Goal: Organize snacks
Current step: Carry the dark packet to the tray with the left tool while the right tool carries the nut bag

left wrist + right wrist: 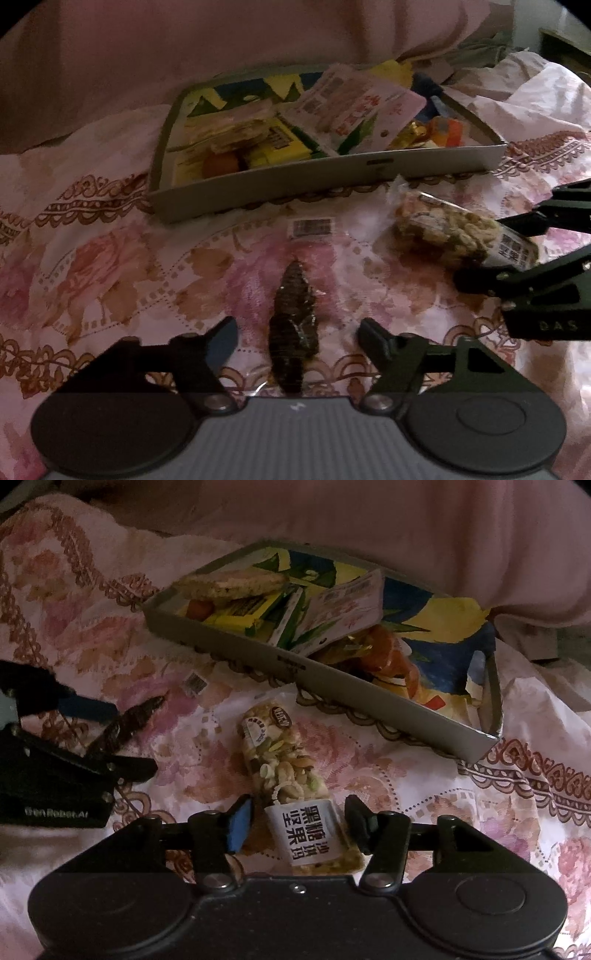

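A clear packet holding a dark snack (293, 328) lies on the floral bedsheet between the fingers of my open left gripper (297, 338); it also shows in the right wrist view (127, 723). A nut bar (291, 775) in a clear wrapper with a white label lies between the fingers of my open right gripper (297, 821); it shows in the left wrist view (454, 232) too. Neither gripper touches its snack. A grey cardboard tray (332, 173) holding several snack packets stands beyond both; its near wall shows in the right wrist view (369, 694).
A pink pillow or blanket (221, 55) rises behind the tray. Crumpled sheet (535, 92) lies at the far right. The right gripper's body (535, 291) enters the left wrist view; the left gripper's body (55, 775) enters the right wrist view.
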Demonstrator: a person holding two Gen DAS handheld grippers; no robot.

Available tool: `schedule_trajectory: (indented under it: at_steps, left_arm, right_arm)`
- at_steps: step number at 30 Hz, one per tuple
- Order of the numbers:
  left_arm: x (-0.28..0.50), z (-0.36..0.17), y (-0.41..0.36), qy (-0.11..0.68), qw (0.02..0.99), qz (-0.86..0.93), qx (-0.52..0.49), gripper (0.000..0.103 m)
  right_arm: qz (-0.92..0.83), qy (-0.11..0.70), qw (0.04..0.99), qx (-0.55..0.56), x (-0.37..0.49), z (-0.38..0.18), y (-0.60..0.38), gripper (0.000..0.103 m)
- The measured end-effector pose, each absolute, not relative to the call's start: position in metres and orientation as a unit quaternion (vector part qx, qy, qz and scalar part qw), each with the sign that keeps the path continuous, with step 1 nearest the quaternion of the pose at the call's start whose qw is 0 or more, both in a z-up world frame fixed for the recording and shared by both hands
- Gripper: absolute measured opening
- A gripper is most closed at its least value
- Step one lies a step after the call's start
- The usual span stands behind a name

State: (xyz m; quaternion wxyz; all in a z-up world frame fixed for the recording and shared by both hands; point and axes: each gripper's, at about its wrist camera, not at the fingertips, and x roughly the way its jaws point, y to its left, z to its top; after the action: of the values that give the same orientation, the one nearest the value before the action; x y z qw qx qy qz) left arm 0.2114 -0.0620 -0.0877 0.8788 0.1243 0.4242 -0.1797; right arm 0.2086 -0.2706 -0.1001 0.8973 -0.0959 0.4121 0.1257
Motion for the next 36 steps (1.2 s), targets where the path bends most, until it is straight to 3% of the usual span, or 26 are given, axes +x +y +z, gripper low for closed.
schedule_trajectory:
  at_steps: [7,18,36]
  left_arm:
    - [0.205,-0.088,-0.069,0.416,0.876,-0.199,0.139,0.049]
    - [0.202,-0.085,-0.073,0.420,0.875,-0.191,0.147,0.048]
    - [0.192,-0.072,-0.076,0.408,0.881,-0.194,0.141,0.048]
  right_arm:
    - [0.128,0.408,0.900,-0.087,0.207,-0.099,-0.271,0.051]
    - [0.141,0.409,0.899,-0.074,0.202,-0.094,-0.264,0.042]
    - [0.129,0.390,0.912,-0.011,0.187,-0.067,-0.283,0.037]
